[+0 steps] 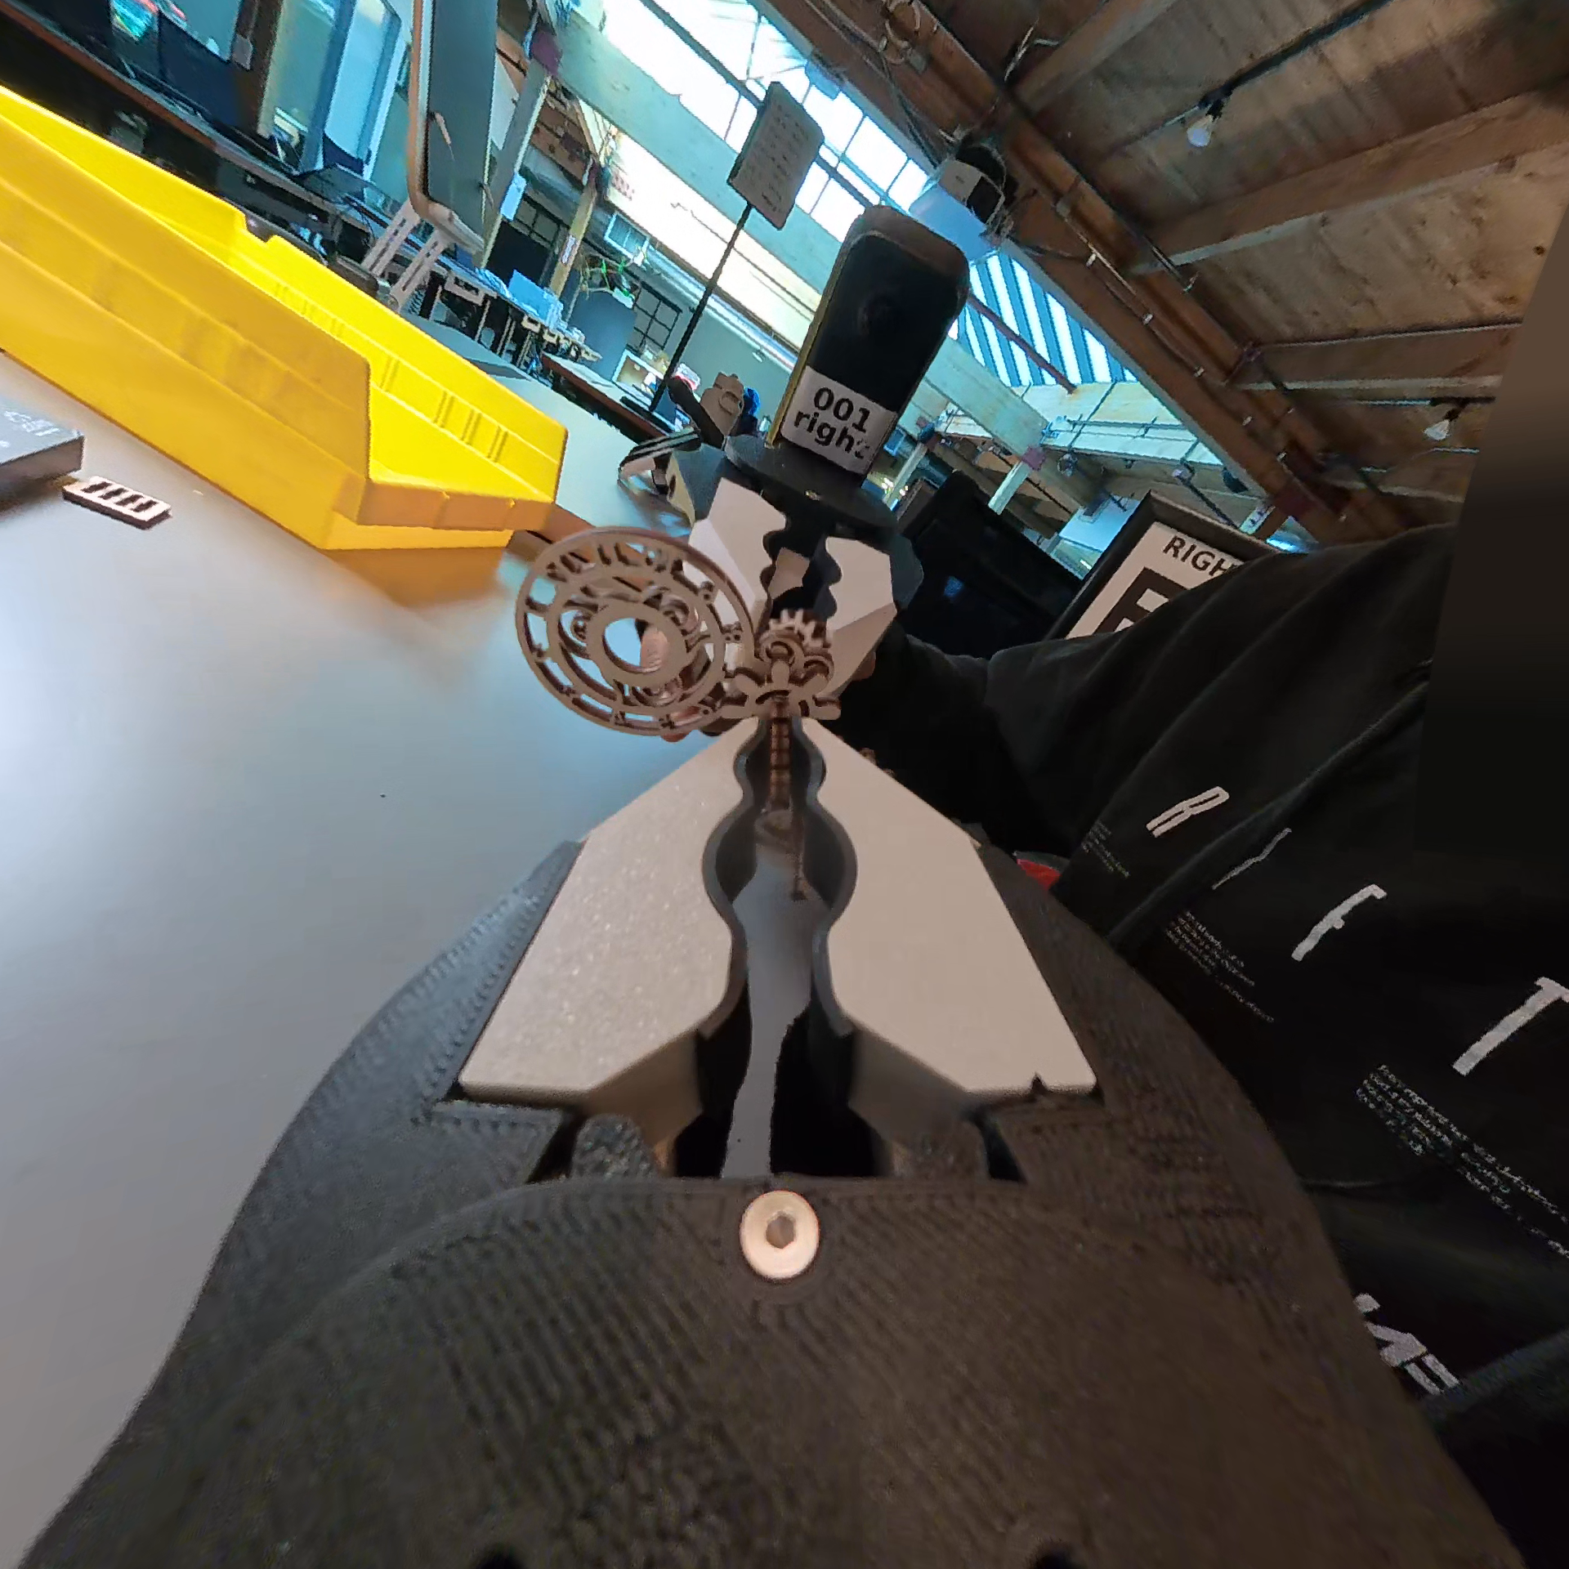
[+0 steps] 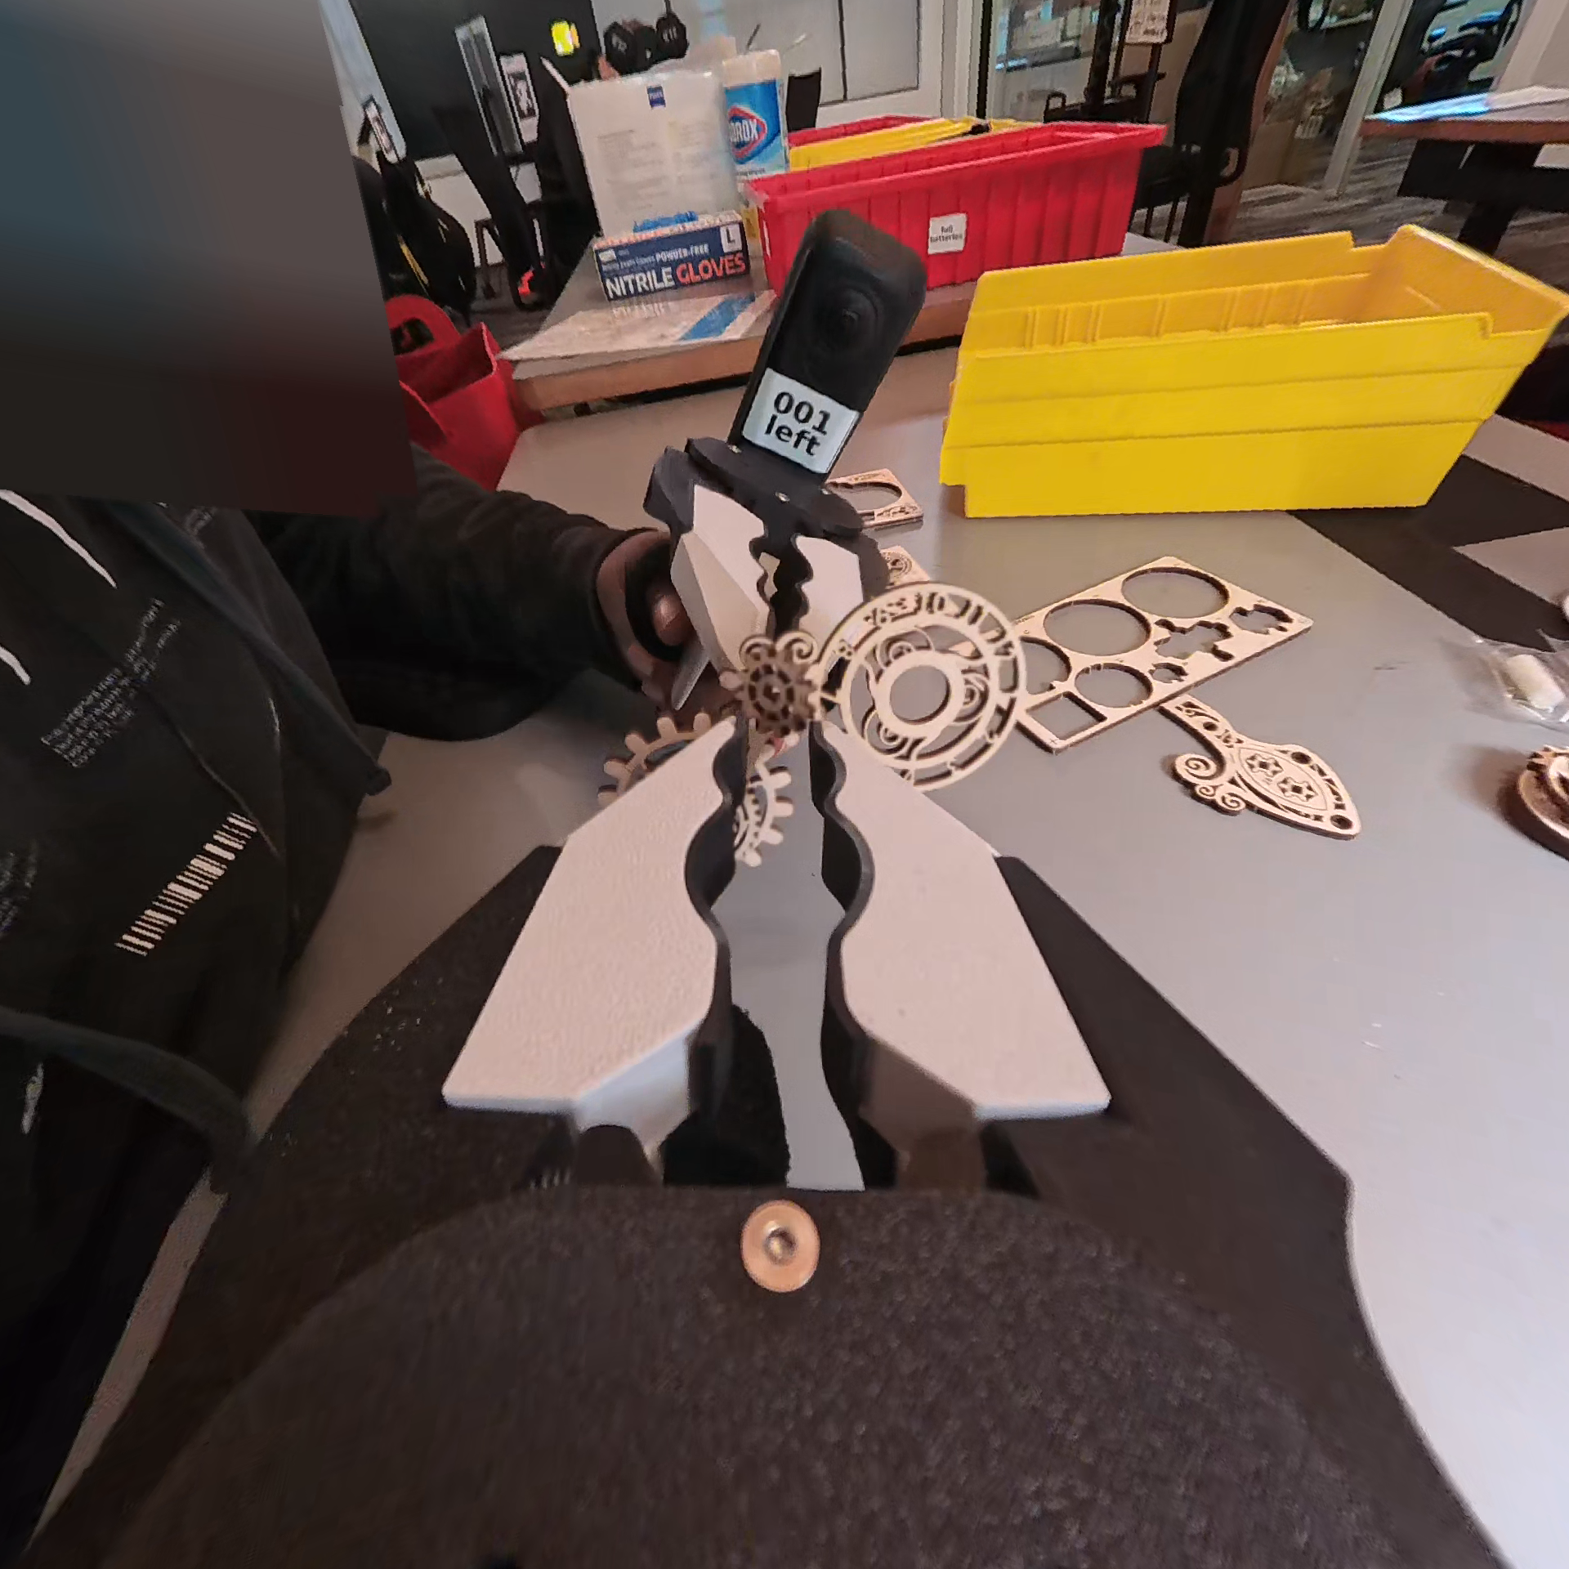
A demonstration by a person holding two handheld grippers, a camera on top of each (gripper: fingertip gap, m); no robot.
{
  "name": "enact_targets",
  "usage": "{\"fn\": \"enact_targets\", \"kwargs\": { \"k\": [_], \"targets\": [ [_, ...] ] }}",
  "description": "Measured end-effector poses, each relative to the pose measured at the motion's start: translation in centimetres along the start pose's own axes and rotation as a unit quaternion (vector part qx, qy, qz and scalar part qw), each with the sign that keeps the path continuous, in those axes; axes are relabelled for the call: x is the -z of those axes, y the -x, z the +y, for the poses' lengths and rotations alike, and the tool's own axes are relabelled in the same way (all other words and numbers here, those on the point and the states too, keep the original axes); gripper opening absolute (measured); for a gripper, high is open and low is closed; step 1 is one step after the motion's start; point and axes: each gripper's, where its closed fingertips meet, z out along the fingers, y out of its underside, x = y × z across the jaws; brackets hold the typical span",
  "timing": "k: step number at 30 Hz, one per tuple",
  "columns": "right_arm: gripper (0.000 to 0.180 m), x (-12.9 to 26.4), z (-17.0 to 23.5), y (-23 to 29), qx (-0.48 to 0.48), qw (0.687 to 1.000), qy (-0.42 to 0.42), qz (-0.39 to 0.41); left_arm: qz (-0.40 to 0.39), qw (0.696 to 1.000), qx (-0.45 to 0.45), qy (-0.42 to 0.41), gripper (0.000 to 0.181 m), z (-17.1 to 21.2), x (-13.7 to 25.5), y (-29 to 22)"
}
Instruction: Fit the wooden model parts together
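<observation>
Above the grey worktop (image 2: 1273,976), the left gripper (image 1: 777,747) and right gripper (image 2: 768,739) face each other tip to tip, both clenched on the pale laser-cut wooden model: a filigree ring disc (image 2: 930,688) joined to a small flower-shaped gear hub (image 2: 768,679). The left gripper pinches a thin toothed edge (image 1: 779,790), while the right gripper closes around a wooden cogwheel (image 2: 760,806) below the hub. At two o'clock of the right wrist view lie a punched-out plywood sheet (image 2: 1189,645) and a teardrop-shaped wooden ornament (image 2: 1265,785), with stacked yellow plastic bins (image 2: 1231,407) at one o'clock.
</observation>
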Motion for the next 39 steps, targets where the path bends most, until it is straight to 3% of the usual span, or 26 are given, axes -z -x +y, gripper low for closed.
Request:
{"fn": "enact_targets", "kwargs": {
  "k": [8,12,16,21,23,30,34,39],
  "targets": [
    [0.012,-0.1,0.0,0.4,0.018,1.0,0.008,-0.012,0.014,1.0,0.013,0.008,0.001,0.5,-0.2,-0.1],
    [0.014,1.3,0.7,-0.9,0.028,0.999,0.031,0.024,-0.003,1.0,0.008,0.019,0.001,0.8,0.0,0.5],
    [0.015,6.0,3.3,-4.2,0.009,0.987,0.097,0.126,-0.036,0.998,-0.01,0.049,0.002,1.6,0.1,1.4],
    [0.015,15.9,8.9,-6.5,-0.054,0.939,0.206,0.269,-0.036,0.998,-0.008,0.059,0.002,2.1,-0.2,1.6],
    [0.017,18.0,10.7,-5.9,-0.086,0.928,0.228,0.282,-0.035,0.998,-0.004,0.058,0.002,2.2,-0.3,1.7],
    [0.023,14.0,14.4,-5.9,-0.066,0.923,0.294,0.238,-0.025,0.998,-0.005,0.048,0.002,2.3,-0.8,1.5],
    [0.02,12.7,14.4,-7.0,-0.068,0.92,0.314,0.225,-0.026,0.999,-0.007,0.042,0.002,2.2,-0.6,1.4],
    [0.018,10.8,13.8,-4.3,-0.063,0.934,0.313,0.162,-0.026,0.999,0.0,0.042,0.002,2.3,-0.6,1.7]
  ]
}}
